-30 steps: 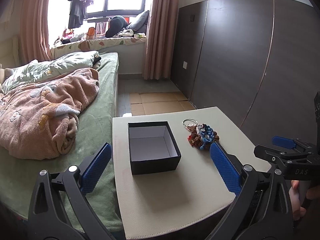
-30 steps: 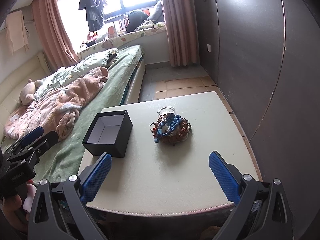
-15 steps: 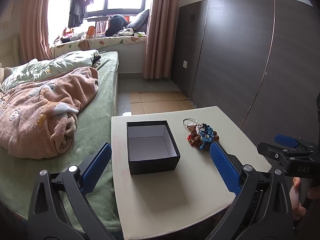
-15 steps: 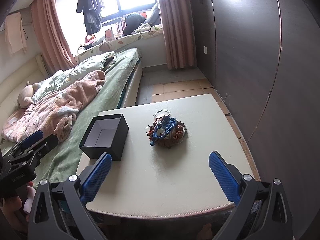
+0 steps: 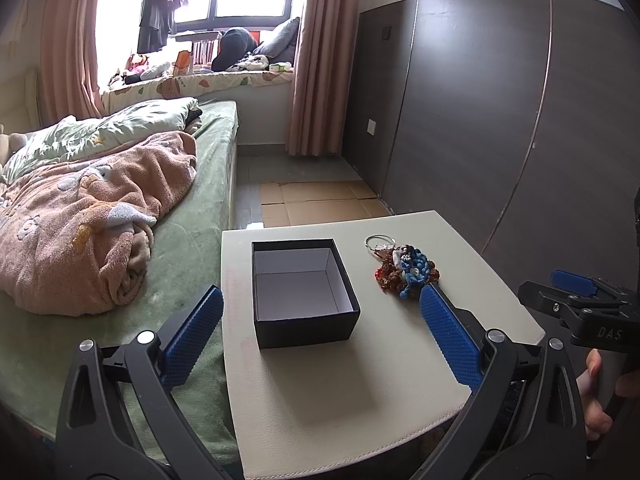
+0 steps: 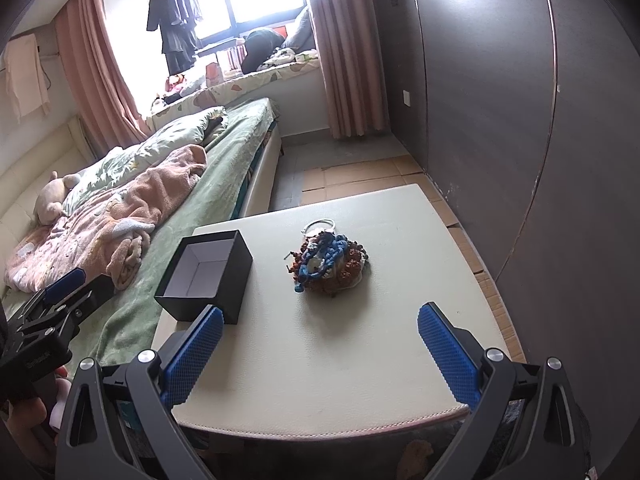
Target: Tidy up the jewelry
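Observation:
An open black box (image 5: 302, 292) with a white, empty inside stands on the cream table (image 5: 340, 380); it also shows in the right wrist view (image 6: 206, 276). A pile of jewelry (image 5: 406, 270), blue and brown beads with a silver ring, lies right of the box and shows in the right wrist view (image 6: 328, 262). My left gripper (image 5: 320, 336) is open and empty, near the table's front edge, facing the box. My right gripper (image 6: 318, 356) is open and empty, in front of the pile.
A bed (image 5: 120, 208) with green sheet and a pink blanket (image 5: 80, 220) adjoins the table's left side. A dark wardrobe wall (image 5: 500, 120) runs on the right. Cardboard (image 5: 320, 200) lies on the floor beyond the table.
Both grippers have moved slightly; the box and pile shift a little in view. Both grippers stay open and empty.

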A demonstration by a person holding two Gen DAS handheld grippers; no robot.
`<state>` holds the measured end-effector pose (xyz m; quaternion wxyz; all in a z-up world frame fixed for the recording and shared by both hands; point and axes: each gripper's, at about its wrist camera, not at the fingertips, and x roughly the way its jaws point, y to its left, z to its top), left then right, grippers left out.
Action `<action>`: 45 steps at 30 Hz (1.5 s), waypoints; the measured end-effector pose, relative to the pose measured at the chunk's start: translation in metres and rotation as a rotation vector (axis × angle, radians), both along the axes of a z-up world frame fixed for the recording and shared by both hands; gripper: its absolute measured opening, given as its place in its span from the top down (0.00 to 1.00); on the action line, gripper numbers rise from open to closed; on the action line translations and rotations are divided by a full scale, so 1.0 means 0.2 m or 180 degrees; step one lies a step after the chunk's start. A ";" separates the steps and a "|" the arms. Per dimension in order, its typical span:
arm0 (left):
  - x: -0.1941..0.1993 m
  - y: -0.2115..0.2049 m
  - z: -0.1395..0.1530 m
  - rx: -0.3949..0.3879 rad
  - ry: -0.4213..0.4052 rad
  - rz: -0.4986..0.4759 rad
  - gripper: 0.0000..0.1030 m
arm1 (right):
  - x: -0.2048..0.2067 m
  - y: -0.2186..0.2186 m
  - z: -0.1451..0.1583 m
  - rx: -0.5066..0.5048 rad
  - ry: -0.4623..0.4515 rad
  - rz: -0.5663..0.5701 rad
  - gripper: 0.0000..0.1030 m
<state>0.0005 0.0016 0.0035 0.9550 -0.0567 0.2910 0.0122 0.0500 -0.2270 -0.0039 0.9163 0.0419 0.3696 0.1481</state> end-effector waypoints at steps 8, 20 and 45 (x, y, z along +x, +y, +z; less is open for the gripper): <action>0.02 0.00 -0.03 -0.0016 0.0029 0.0013 0.05 | 0.00 0.00 -0.01 0.0040 0.0020 0.0051 0.07; 0.11 -0.01 -0.06 0.0019 0.0092 0.0060 0.05 | 0.15 -0.06 0.03 0.0131 0.0220 -0.0050 0.07; 0.62 -0.23 -0.04 -0.0468 0.0600 -0.0504 0.28 | 0.63 -0.27 -0.11 0.0701 0.0723 -0.0210 0.07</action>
